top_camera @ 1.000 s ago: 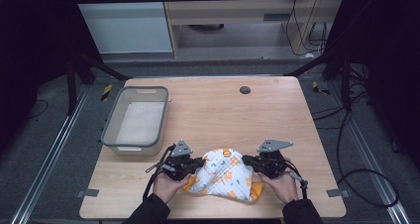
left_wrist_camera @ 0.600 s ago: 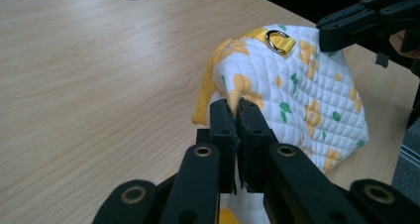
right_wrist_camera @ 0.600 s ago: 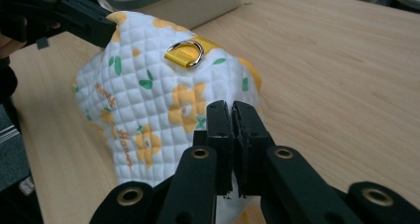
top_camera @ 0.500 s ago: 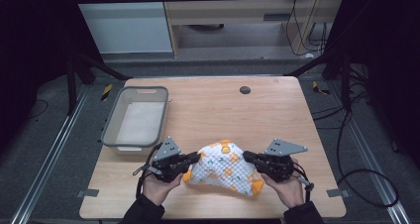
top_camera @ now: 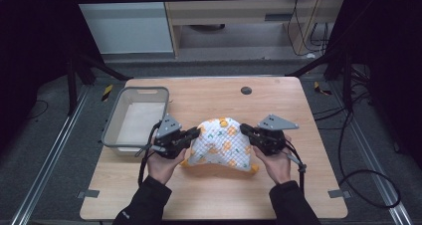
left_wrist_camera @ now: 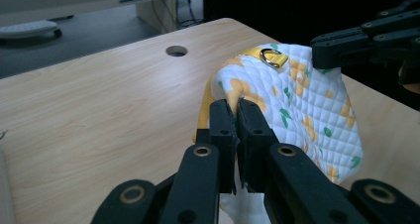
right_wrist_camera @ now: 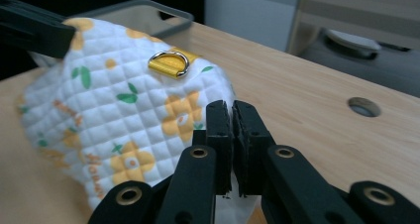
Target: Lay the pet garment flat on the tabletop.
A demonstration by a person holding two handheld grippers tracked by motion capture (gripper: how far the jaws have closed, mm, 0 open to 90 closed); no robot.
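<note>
A white quilted cloth item printed with yellow flowers and green leaves, edged in yellow and bearing a metal D-ring on a yellow tab, hangs stretched between the two grippers above the near middle of the wooden table; no writing or brand mark can be read on it. The left gripper has its jaws clamped on the cloth's left edge and the right gripper on its right edge. A grey bin sits to the left on the table, near the left gripper.

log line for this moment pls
left tongs: shut on quilted bag | right tongs: shut on quilted bag | bag: held between both above table | bin: left
</note>
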